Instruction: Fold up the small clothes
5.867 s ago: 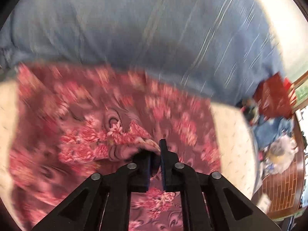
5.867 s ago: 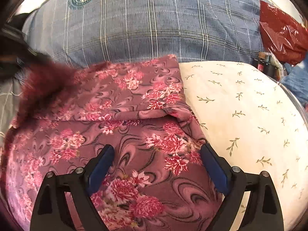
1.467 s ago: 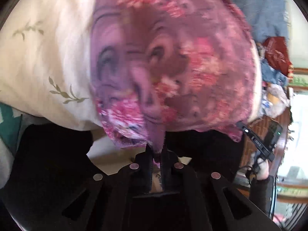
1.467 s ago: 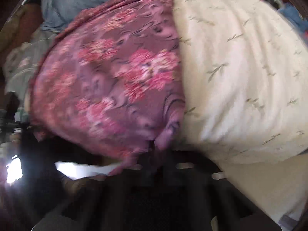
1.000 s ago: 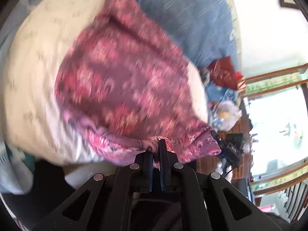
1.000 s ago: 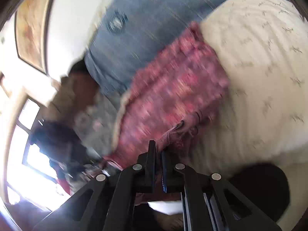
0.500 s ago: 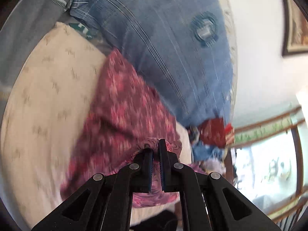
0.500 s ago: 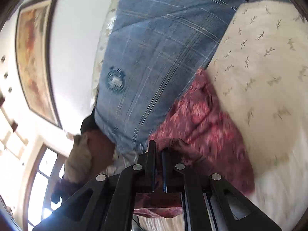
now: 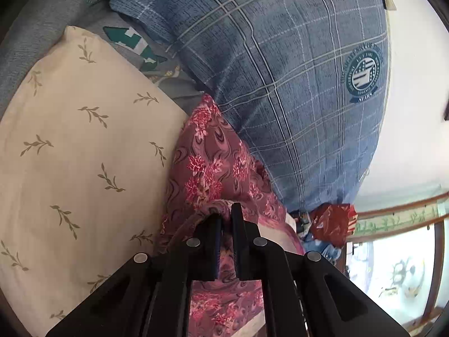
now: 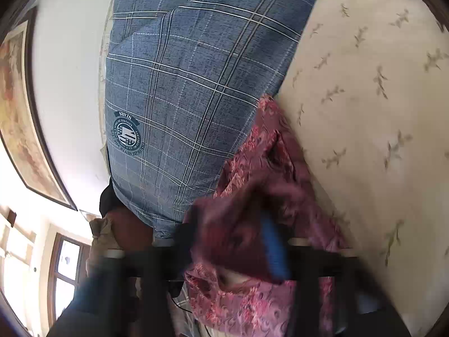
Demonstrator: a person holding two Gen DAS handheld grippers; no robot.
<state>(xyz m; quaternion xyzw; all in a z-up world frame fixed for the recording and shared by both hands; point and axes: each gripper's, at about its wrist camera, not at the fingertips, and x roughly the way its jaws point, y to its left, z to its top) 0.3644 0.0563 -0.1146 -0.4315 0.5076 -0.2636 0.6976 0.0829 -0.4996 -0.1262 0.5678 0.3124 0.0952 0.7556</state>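
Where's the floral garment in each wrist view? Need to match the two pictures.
Left wrist: floral garment runs from centre down to the bottom edge, between cream pillow on its left and blue plaid pillow on its right.
Right wrist: floral garment lower centre, blurred, draped over the fingers, cream pillow on its right.
Shared landmark: round crest on the blue plaid pillow, and.

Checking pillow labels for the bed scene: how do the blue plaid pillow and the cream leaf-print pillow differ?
The blue plaid pillow is dark denim-blue with pale grid lines; the cream leaf-print pillow is pale with small olive sprigs. The blue one bears a round crest; the cream one shows none. The blue one stands further back, by the wall; the cream one lies nearer the camera. Both touch the maroon floral garment, which lies between them.
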